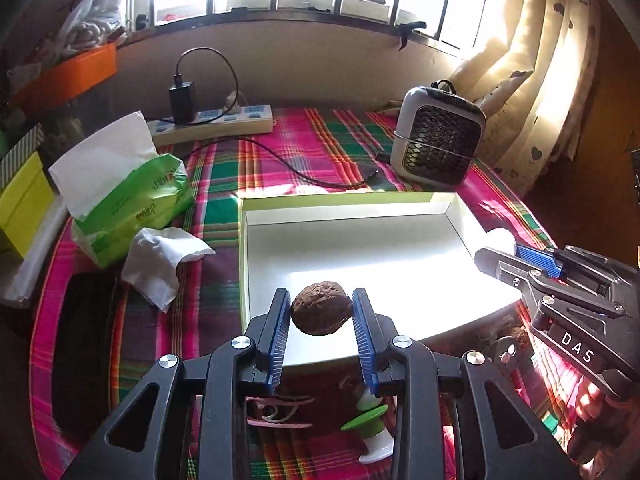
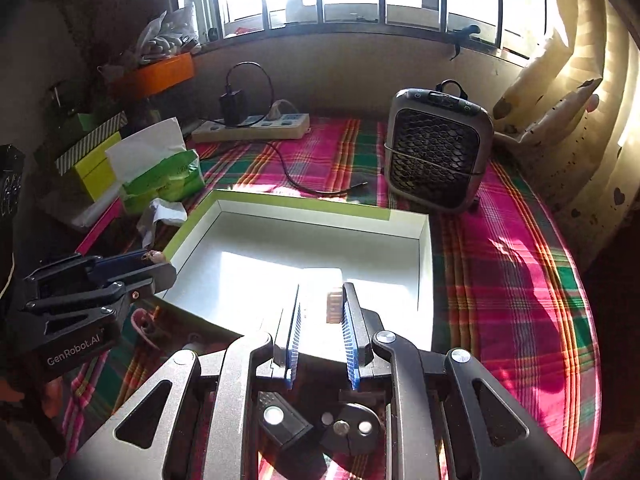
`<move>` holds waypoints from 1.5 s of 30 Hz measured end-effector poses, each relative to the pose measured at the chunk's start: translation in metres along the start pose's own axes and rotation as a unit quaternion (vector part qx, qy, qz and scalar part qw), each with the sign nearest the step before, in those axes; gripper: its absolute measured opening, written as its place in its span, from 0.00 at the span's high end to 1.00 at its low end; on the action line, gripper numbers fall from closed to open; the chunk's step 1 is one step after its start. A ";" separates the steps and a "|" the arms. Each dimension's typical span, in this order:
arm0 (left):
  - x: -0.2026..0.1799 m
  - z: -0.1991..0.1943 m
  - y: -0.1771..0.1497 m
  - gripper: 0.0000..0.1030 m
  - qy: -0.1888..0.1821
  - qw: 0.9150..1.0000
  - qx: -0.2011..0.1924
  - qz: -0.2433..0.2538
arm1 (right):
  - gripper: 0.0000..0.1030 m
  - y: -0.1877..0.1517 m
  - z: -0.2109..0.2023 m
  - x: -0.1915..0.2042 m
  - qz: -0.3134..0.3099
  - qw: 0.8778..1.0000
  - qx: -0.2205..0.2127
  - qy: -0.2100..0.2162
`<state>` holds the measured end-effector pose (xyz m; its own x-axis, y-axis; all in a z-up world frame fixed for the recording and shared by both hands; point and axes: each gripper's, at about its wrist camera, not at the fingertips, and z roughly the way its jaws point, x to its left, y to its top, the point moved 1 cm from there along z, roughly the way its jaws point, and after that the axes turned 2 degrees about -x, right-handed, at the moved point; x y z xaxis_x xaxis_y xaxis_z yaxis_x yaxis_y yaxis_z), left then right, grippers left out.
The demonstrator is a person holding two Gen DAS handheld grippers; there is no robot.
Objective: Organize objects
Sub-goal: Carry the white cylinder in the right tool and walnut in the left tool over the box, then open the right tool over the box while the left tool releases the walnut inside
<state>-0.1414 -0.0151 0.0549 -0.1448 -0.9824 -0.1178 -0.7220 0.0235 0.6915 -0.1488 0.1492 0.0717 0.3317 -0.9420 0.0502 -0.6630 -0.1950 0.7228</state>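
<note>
My left gripper (image 1: pixel 321 295) is shut on a brown walnut (image 1: pixel 321 309), which hangs over the near edge of an open white box (image 1: pixel 360 208) with a lime rim. From the right wrist view that gripper (image 2: pixel 155 263) is at the box's left side, with only a bit of the walnut (image 2: pixel 154 256) showing. My right gripper (image 2: pixel 323 286) is shut on a pale block-like object (image 2: pixel 322 292), washed out by sunlight, above the box floor (image 2: pixel 260 248). From the left it (image 1: pixel 504 252) reaches over the box's right wall with the white object (image 1: pixel 502 236) at its tips.
A small grille fan (image 1: pixel 438 136), a power strip (image 1: pixel 216 120) with its charger and a cable sit behind the box. A green tissue pack (image 1: pixel 132 196), a crumpled tissue (image 1: pixel 160 260) and a yellow box (image 1: pixel 24 204) stand left. A green-white spool (image 1: pixel 370 420) and pink bands (image 1: pixel 276 412) lie near.
</note>
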 end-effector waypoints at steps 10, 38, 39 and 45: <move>0.001 0.053 0.018 0.72 0.016 0.999 0.036 0.008 | 0.81 0.012 0.062 -0.016 0.013 0.999 0.052 -0.004; -0.001 0.090 0.023 0.72 0.027 0.997 0.065 0.016 | 0.81 0.012 0.099 -0.019 -0.001 0.996 0.089 -0.030; 0.000 0.089 0.023 0.71 0.025 0.997 0.065 0.014 | 0.78 0.012 0.099 -0.020 0.000 0.996 0.090 -0.028; -0.001 0.085 0.024 0.66 0.023 0.998 0.059 0.017 | 0.56 0.010 0.095 -0.017 -0.003 0.996 0.084 -0.024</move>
<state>-0.2160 0.0024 0.0111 -0.1414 -0.9881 -0.0600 -0.7919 0.0765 0.6059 -0.2251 0.1373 0.0129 0.3060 -0.9520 0.0098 -0.7655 -0.2399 0.5970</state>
